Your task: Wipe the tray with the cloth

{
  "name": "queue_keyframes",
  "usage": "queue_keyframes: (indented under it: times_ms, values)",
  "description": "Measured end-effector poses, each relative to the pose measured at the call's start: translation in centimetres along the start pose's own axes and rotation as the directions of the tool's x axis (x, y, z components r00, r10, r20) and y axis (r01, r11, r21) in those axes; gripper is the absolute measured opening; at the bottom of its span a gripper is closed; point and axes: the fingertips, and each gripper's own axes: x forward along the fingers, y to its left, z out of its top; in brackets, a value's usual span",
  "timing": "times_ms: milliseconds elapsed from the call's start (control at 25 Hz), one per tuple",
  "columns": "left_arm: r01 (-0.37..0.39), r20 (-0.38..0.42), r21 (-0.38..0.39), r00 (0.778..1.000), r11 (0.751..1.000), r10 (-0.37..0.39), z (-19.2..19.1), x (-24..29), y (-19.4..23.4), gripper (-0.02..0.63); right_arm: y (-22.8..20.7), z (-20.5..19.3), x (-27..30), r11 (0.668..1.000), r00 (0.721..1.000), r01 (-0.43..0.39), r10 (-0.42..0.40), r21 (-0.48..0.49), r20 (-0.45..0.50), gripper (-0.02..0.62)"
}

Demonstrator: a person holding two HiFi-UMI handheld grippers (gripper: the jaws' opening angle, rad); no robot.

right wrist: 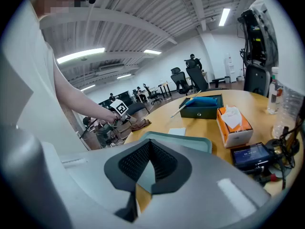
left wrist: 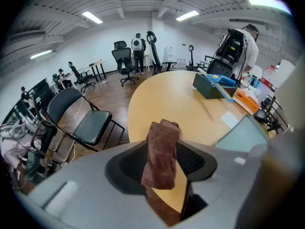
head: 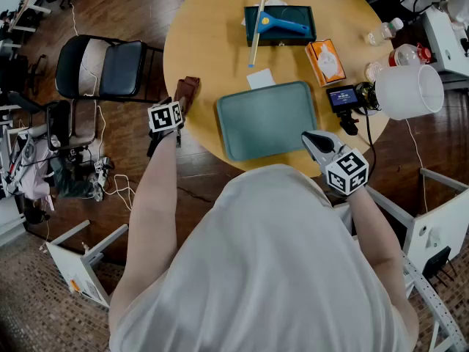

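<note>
Round pale-wood table [head: 212, 28] on dark floorboards, open office behind; teal tray [head: 267, 119] lies flat near the table's near edge, bare, rim raised all round; brown cloth [left wrist: 162, 147] is off the tray, at the table's left edge, pinched in the left gripper [head: 180, 107], whose jaws are closed on its middle so that both ends stick out; right gripper [head: 308, 136] sits at the tray's near right corner, angled toward it, jaw tips pressed together with nothing between them; white paper slip [head: 260, 78] lies just beyond the tray's far rim; orange tissue box [head: 325, 61] and small screen device [head: 343, 96] to the tray's far right; dark box [head: 281, 12] farther back, blue-handled tool [head: 282, 26] on it, long pale stick [head: 258, 24] across its left end; black folding chair [head: 102, 68] stands left of the table.
</note>
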Motion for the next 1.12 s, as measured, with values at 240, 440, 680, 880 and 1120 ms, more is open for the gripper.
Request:
queue_keyframes:
  times_ms: [240,440,680,880,1120]
  values:
    - [-0.026,-0.22,0.038,0.975,0.999,0.034,-6.3,2.4,0.1,0.331,2.1,-1.6,-1.2,1.0,0.998,-0.019,0.02,0.015,-0.059,0.003]
    - [-0.088,-0.293,0.037,0.951,0.995,0.095,-8.7,2.6,0.6,0.291,1.4,-1.1,-1.8,1.0,0.998,0.002,-0.001,0.01,-0.066,0.003]
    - [-0.08,-0.241,0.028,0.967,0.996,0.084,-9.2,-1.2,-2.7,0.308,0.7,-0.3,-1.6,1.0,1.0,0.001,-0.001,0.015,-0.02,0.003]
    - [0.079,-0.132,0.259,0.99,0.963,-0.046,-8.6,-4.3,-12.0,0.308,0.9,-0.7,-1.6,1.0,1.0,-0.025,0.025,0.017,-0.004,0.003]
    - [0.077,-0.17,0.534,0.985,0.842,0.018,-6.8,-0.8,-16.5,0.31,1.4,-1.6,-2.3,0.999,0.998,-0.049,0.05,0.003,-0.03,0.003]
